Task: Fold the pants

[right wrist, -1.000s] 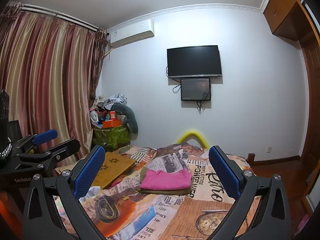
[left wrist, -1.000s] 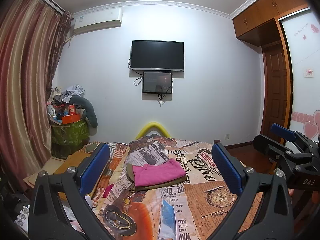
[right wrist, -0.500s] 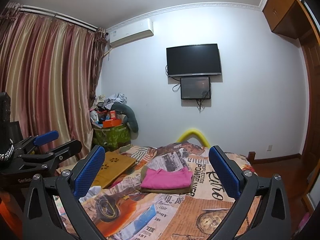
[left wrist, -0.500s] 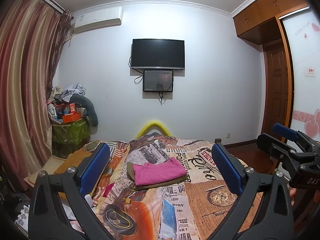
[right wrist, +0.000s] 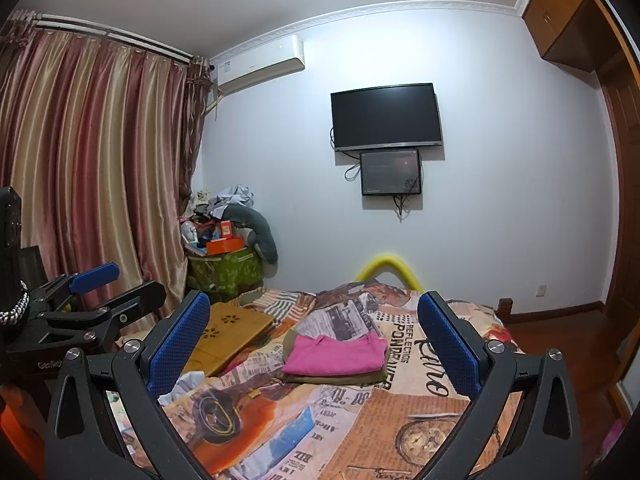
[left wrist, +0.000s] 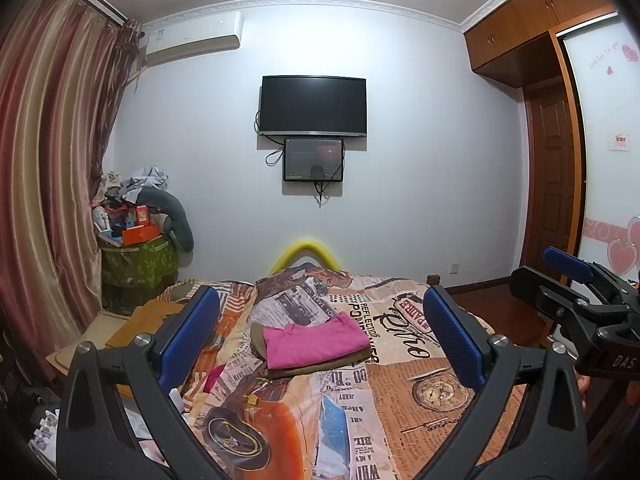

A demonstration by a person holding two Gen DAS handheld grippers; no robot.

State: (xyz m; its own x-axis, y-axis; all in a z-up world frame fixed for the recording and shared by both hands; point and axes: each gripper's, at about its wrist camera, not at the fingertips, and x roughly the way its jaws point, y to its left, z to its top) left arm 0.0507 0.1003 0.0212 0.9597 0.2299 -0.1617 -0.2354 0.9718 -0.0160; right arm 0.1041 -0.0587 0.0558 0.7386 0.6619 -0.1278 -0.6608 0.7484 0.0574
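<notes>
Folded pink pants (left wrist: 314, 342) lie on top of a folded olive garment (left wrist: 320, 366) in the middle of the bed (left wrist: 400, 400); they also show in the right wrist view (right wrist: 336, 354), with the olive garment (right wrist: 336, 378) under them. My left gripper (left wrist: 318, 338) is open and empty, held above the near part of the bed, well short of the stack. My right gripper (right wrist: 314, 346) is open and empty, beside the left one. Each gripper shows at the edge of the other's view: the right one (left wrist: 568, 280), the left one (right wrist: 108, 288).
The bed has a newspaper-print cover (right wrist: 400, 412). A wooden lap tray (right wrist: 228, 332) lies at the bed's left. A cluttered green box (left wrist: 138, 264) stands by the curtain (left wrist: 44, 184). A TV (left wrist: 313, 106) hangs on the far wall. A wardrobe (left wrist: 600, 160) stands right.
Both wrist views have tilted up very slightly; the stack on the bed has not moved and both grippers stay open.
</notes>
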